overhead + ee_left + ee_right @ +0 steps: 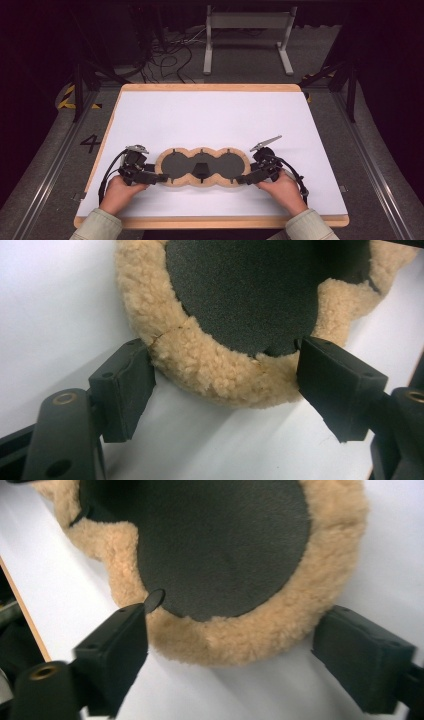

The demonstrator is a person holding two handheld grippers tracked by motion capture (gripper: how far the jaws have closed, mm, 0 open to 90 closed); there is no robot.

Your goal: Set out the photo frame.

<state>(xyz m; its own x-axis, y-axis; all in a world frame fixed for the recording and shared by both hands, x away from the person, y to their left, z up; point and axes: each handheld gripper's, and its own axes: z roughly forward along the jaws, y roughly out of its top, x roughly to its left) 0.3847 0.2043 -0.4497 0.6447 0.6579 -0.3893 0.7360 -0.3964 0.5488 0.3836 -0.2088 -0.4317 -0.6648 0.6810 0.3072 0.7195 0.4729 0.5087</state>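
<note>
A flat three-lobed pad (202, 167), dark grey in the middle with a tan fleece rim, lies on the near half of the white table (210, 115), its long axis running left to right. A small dark block (200, 170) sits on its middle lobe. Nothing else rests on the tabletop around it. Beyond the far edge a grey metal stand (248, 35) and loose cables (165, 60) lie on the floor, well apart from the work.

The left gripper (159, 178) reaches in at the pad's left end, the right gripper (241, 179) at its right end, each held by a hand at the near edge.

The high view leaves the jaw tips too small to judge. The left gripper view shows the fleece rim (200, 360) between the two black jaws, which stand wide and touch the fleece lightly at either side without squeezing it. The right gripper view shows the rim (235, 635) between its jaws too: one jaw meets the fleece, the other stands just clear of it, so this gripper is open. It also shows a small dark tab (154, 600) at the inner edge of the rim.
</note>
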